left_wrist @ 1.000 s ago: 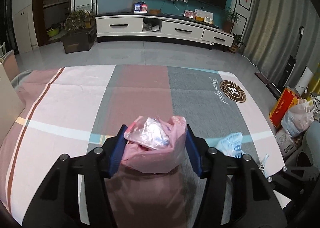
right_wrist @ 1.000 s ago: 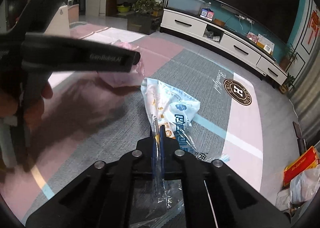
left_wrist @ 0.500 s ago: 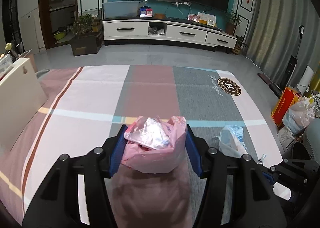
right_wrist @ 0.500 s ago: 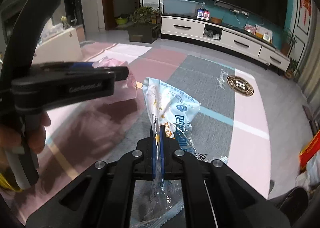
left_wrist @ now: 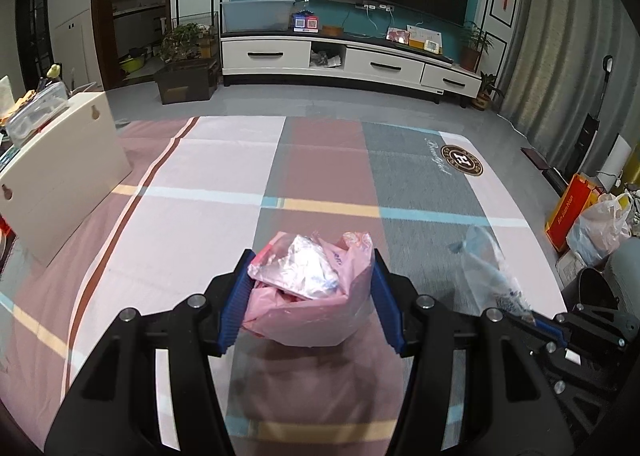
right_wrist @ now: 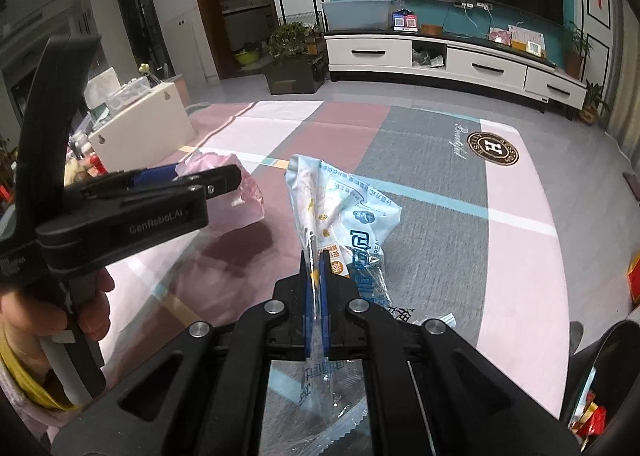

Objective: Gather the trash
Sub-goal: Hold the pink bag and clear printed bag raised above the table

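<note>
Crinkled pink plastic bag (left_wrist: 308, 306) stuffed with silvery foil, clamped between left gripper (left_wrist: 310, 296) fingers, flat printed wrapper (right_wrist: 344, 223) pinched by right gripper (right_wrist: 316, 280), long axis pointing far.

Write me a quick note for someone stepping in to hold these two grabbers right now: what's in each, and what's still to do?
Left gripper: fingers clamped on a pink plastic bag stuffed with crinkled silvery wrappers, held above the patchwork cloth.
Right gripper: shut on a blue-and-white snack wrapper, also lifted off the cloth.
Done: both pieces picked up.
Left: get the wrapper into the pink bag, probably, then bin it. No other loose trash shows on the cloth.
</note>
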`<state>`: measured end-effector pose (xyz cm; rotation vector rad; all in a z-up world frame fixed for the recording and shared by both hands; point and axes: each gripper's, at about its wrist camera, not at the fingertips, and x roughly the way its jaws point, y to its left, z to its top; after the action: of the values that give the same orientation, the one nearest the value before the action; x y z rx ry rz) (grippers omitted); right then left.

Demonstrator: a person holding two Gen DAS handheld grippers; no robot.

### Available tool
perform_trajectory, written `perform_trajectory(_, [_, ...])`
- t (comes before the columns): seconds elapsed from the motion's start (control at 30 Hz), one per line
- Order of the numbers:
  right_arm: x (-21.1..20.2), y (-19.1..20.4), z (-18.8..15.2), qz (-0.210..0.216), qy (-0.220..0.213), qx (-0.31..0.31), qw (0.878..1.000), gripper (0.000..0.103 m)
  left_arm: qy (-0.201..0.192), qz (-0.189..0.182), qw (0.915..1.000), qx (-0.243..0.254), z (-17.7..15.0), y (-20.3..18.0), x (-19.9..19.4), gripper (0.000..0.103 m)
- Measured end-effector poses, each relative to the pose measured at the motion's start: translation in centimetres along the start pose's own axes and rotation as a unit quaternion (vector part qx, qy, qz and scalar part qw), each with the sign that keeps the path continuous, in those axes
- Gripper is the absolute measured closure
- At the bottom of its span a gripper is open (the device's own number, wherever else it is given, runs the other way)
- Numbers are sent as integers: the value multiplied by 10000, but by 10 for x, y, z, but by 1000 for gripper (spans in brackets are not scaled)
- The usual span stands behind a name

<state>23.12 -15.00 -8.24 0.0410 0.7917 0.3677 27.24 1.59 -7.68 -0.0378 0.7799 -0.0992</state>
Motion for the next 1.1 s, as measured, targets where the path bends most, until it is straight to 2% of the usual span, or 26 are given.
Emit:
perform_trajectory(0.33, [-20,9,-8,252,-69,282,9993,98,0,34,10000,69,-17,7,-26,46])
perform_trajectory(0.73, [-37,20,-20,357,-99,346,9987,98,18,182,9997,141,-34,11,-51,46])
perform_trajectory(1.1, [-46,29,-29,408,-113,336,9985,98,-14,147,9997,181,-46,16,-71,46])
